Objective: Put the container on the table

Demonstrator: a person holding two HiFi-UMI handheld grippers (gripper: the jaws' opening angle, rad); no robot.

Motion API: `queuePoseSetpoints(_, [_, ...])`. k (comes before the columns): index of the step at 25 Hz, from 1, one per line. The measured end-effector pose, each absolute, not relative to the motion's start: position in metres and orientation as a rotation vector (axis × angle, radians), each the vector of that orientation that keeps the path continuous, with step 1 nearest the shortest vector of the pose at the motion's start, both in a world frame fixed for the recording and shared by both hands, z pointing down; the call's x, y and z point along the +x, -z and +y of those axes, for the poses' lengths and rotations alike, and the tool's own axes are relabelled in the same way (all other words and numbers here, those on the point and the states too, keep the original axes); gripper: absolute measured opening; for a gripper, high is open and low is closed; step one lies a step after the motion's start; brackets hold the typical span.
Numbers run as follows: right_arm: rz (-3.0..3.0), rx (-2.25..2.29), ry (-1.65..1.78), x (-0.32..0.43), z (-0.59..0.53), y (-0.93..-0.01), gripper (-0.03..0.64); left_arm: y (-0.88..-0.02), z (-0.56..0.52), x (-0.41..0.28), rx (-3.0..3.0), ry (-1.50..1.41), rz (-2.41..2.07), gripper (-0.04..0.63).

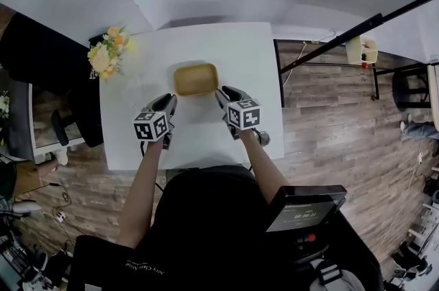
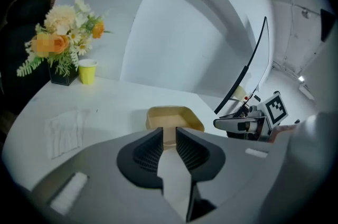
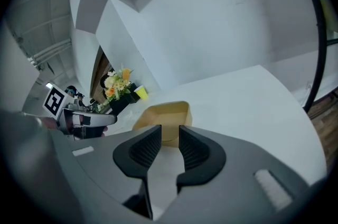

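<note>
A: Any writing to read?

B: Nothing legible. The print on the dark shirt (image 1: 206, 221) is too small.

A: And the container?

B: The container (image 1: 196, 79) is a shallow tan tray with rounded corners, empty, sitting on the white table (image 1: 137, 138). The left hand-held gripper (image 2: 169, 136) and right hand-held gripper (image 3: 170, 136) are near its front corners, jaws apart, gripping nothing.

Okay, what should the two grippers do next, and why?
Probably just pull both back: the container already sits on the table, and the left gripper and right gripper stand open, holding nothing.
</note>
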State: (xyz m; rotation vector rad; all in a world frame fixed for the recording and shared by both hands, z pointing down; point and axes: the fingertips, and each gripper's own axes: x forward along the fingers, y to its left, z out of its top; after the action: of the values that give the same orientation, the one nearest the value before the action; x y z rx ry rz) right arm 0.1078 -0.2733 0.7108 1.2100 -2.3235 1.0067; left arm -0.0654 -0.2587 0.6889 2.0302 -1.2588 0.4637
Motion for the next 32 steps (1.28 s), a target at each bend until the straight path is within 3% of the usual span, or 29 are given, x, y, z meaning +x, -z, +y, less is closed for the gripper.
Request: queuePoseSetpoints(32, [-2.334,1.258,-0.793,0.057,-0.219,-0.655,0.118,-0.63,-0.234,-0.041,2.313,-0.339,-1.163,0.071])
